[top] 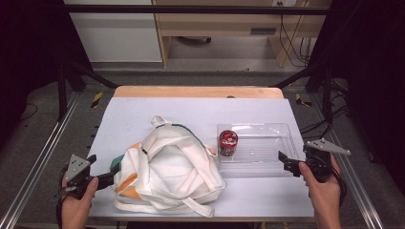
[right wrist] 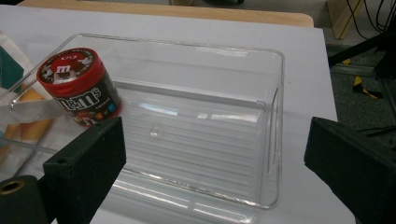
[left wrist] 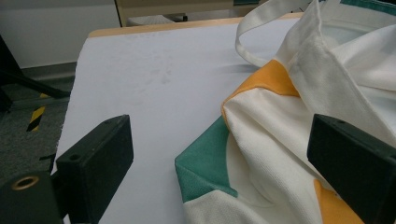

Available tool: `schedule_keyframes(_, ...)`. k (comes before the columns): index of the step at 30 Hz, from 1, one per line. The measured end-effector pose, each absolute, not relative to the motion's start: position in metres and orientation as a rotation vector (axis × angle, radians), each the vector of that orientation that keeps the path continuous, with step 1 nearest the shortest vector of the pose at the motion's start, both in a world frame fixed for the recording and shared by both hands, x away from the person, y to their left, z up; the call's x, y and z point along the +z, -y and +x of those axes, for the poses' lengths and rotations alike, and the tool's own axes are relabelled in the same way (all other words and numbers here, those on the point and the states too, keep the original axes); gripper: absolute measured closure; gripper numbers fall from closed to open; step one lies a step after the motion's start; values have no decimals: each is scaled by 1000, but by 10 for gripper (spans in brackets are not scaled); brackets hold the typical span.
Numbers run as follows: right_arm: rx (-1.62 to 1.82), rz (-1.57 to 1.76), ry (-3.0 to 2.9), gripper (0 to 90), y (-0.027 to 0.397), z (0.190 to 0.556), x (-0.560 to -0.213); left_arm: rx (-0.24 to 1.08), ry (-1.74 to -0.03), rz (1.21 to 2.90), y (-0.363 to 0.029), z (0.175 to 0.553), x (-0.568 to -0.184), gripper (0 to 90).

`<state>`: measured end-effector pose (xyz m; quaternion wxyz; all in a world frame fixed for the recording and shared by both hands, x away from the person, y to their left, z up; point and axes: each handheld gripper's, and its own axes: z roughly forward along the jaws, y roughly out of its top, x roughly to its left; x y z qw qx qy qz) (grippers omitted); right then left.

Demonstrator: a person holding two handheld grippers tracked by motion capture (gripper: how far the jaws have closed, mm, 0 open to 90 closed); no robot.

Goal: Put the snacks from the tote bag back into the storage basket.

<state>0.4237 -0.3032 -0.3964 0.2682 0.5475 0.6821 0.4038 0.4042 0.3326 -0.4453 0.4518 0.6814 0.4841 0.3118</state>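
While both grippers wait at the near corners of the table, the tote bag [top: 167, 167] lies slumped between them, its left edge touching the left gripper [top: 107, 172], whose jaws stand wide apart with the bag's green-and-orange corner between them. The clear tray [top: 267, 160] sits just right of the bag, its long axis running left to right, with the red-lidded candy jar [top: 228, 142] upright in its left end. The right gripper [top: 285, 162], jaws also apart and empty, points at the tray's right end, so it seems better placed to reach the jar.
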Motion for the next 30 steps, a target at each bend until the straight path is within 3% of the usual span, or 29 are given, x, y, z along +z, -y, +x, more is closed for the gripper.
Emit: schedule_keyframes(30, 1038, 1499, -1997, 47, 313, 400, -447, 771, -1203, 1674, -335, 404, -445, 74)
